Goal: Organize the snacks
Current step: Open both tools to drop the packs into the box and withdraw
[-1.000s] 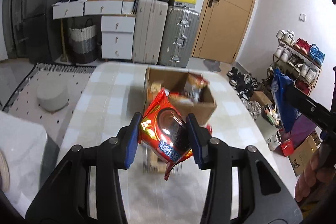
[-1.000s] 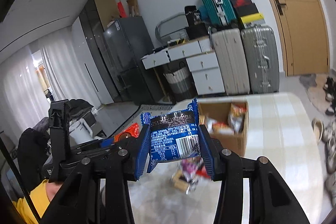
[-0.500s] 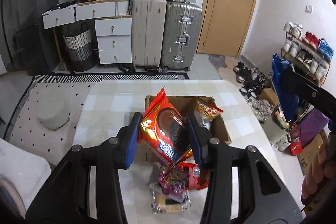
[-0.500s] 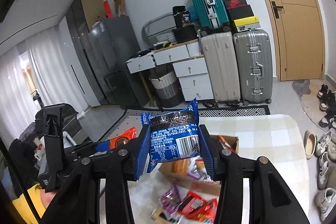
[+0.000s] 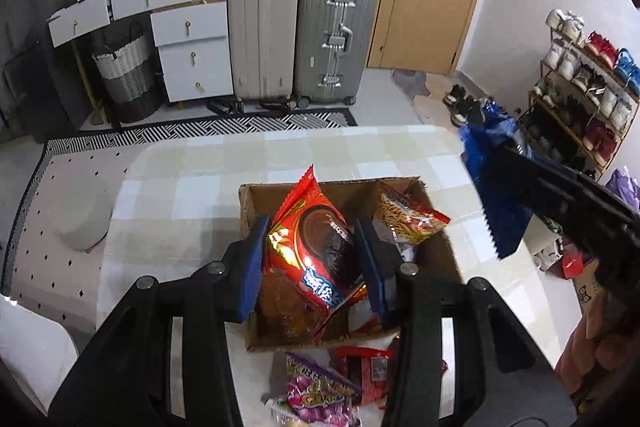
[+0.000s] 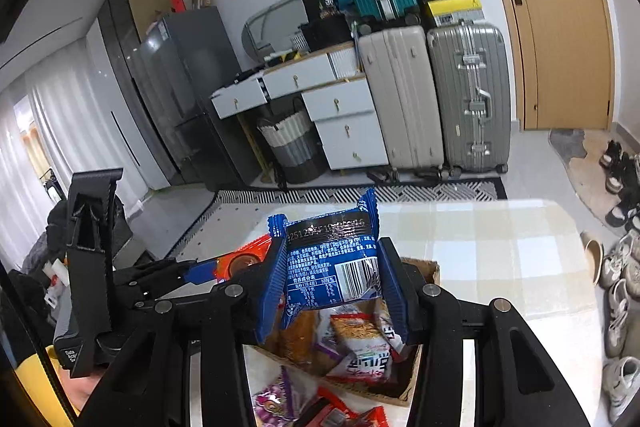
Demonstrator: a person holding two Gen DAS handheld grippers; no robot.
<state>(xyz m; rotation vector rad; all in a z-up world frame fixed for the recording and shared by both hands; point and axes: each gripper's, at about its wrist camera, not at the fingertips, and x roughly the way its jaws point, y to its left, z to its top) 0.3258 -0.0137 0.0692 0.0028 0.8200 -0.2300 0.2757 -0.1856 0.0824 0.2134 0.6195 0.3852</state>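
Observation:
My left gripper is shut on a red snack packet and holds it above the open cardboard box on the table. My right gripper is shut on a blue snack packet, also above the box. The box holds several snack packets, one an orange noodle packet. The right gripper with its blue packet shows at the right in the left wrist view. The left gripper with the red packet shows at the left in the right wrist view.
Loose packets lie on the checked table in front of the box, a purple one and a red one. Suitcases, white drawers and a shoe rack stand beyond the table.
Both grippers have risen and tilted downward over the box, each still holding its packet. The box now lies directly beneath both of them.

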